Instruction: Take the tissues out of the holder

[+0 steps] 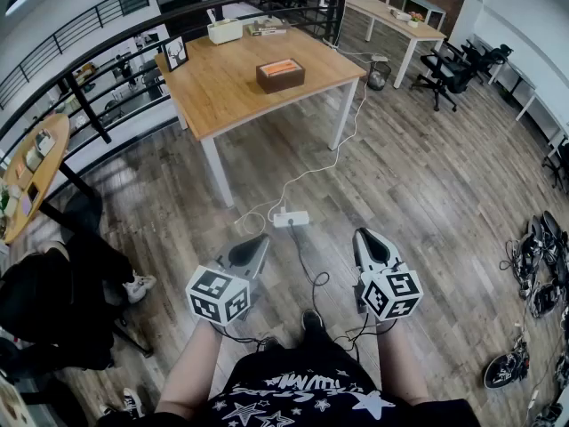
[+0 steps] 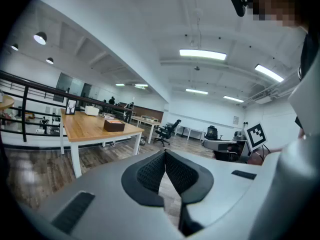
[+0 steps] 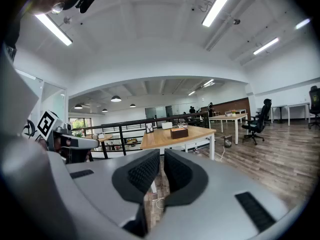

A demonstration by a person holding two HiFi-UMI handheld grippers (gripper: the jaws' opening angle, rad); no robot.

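- The dark brown, box-shaped tissue holder (image 1: 280, 75), orange on top, stands near the middle of the light wooden table with white legs (image 1: 222, 96), far ahead and slightly left.
- The left gripper (image 1: 256, 242) hangs low and near over the grey-brown plank floor (image 1: 427, 194). Its black ribbed pads are clenched tip to tip with nothing between them.
- The right gripper (image 1: 367, 237), near its right side, is likewise clenched and empty.
- Both point toward the table, well apart from the holder.
- A white power strip (image 1: 291, 219) lies on the floor between the grippers and the table.
- A white rectangular box (image 1: 224, 31) and a small framed picture (image 1: 175, 53) stand at the table's far edge.
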